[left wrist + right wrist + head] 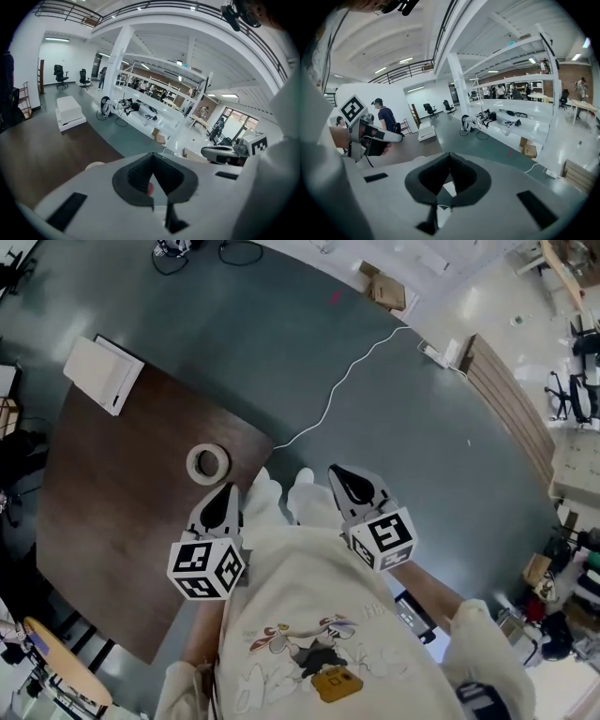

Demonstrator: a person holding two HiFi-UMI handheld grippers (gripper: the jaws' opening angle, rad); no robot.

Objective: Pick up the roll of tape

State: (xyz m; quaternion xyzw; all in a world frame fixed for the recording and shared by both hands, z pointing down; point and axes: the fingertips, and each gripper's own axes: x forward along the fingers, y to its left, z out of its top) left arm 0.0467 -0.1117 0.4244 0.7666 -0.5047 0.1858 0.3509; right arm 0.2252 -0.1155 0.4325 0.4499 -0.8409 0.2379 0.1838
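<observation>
Roll of tape [208,463] lies flat, untouched, on dark wooden table [112,484] centre-left of head view; left gripper [225,495] sits just below it, right gripper [345,480] to its right, both w/ jaws together and empty, judged approach posn, opening reqd before grasp.

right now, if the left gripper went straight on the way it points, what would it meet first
Most likely the roll of tape, or the table beside it. The left gripper, jaws shut, aims downward with the roll close ahead; its own view puts the roll slightly left, so I can't be sure.
</observation>
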